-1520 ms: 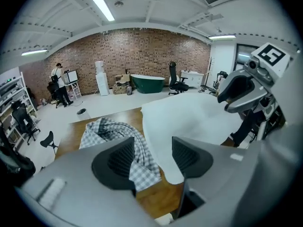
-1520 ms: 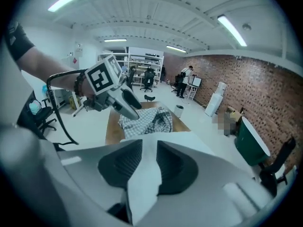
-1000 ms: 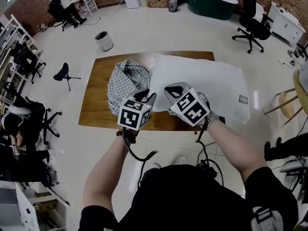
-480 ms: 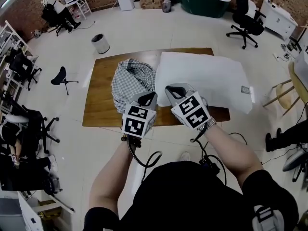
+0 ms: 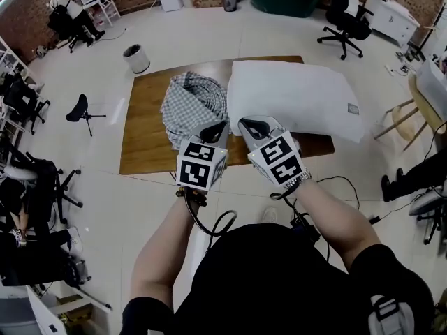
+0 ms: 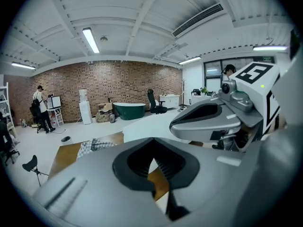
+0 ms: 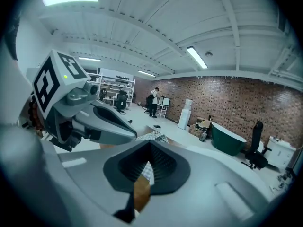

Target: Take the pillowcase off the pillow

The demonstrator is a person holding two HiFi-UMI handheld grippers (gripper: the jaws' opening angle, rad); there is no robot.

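Crumpled checked pillowcase (image 5: 192,107) beside smooth white pillow (image 5: 293,96) on wooden table (image 5: 143,142)

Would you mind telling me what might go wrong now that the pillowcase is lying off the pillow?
The pillow overhangs the right edge of the table, so it might slide to the floor. The pillowcase lies bunched right beside the pillow, so moving one may drag the other.

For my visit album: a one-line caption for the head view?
Left gripper and right gripper, shut and empty, hover near a table holding a bare pillow beside a checked pillowcase.
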